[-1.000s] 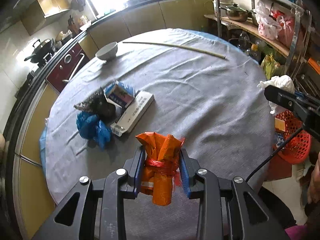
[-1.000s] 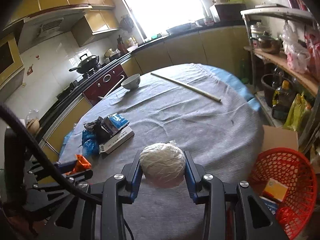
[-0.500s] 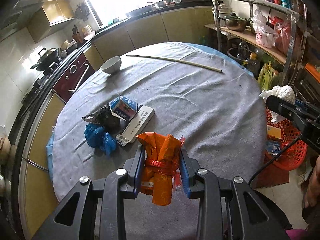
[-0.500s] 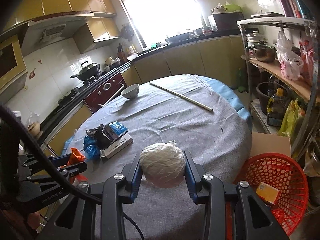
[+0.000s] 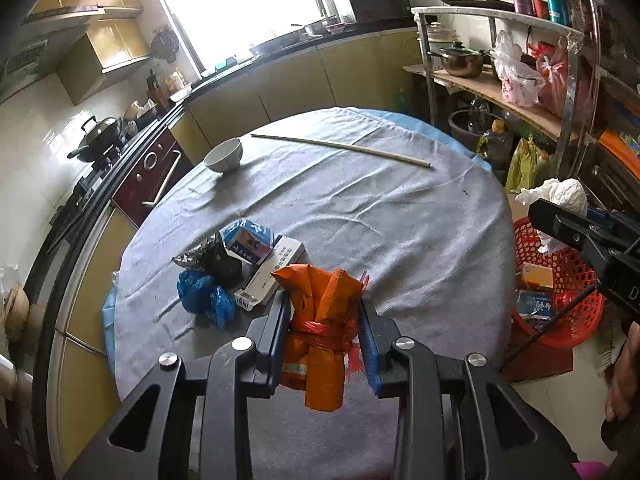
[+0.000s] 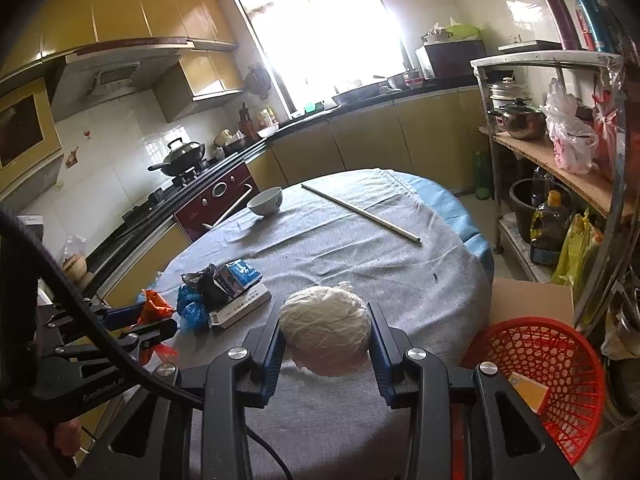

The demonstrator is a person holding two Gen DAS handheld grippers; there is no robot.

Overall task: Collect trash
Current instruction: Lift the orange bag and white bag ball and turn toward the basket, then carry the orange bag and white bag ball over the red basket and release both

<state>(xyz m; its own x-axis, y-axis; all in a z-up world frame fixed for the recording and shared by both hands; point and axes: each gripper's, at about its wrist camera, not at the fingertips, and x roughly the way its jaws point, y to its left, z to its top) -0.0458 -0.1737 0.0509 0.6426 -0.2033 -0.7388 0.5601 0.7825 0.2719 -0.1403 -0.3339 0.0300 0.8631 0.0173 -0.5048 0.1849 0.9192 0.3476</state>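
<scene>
My left gripper (image 5: pixel 325 304) is shut on an orange wrapper bundle (image 5: pixel 322 332) tied with red string, held above the near edge of the round table (image 5: pixel 380 208). My right gripper (image 6: pixel 325 316) is shut on a white crumpled plastic ball (image 6: pixel 325 330), held off the table's right side; it shows in the left wrist view (image 5: pixel 560 196) over the red basket (image 5: pixel 560 280). More trash lies on the table's left: a blue bag (image 5: pixel 204 300), a black wrapper (image 5: pixel 212 260), a blue carton (image 5: pixel 248 240) and a white box (image 5: pixel 272 276).
The red basket (image 6: pixel 536 376) stands on the floor right of the table, with small boxes inside and a cardboard box (image 6: pixel 528 300) behind it. A white bowl (image 5: pixel 224 155) and a long stick (image 5: pixel 340 146) lie at the table's far side. A metal shelf rack (image 5: pixel 520 92) is on the right.
Both grippers have lifted and drawn back from the table, each still holding its item. The right gripper now sits higher near the red basket.
</scene>
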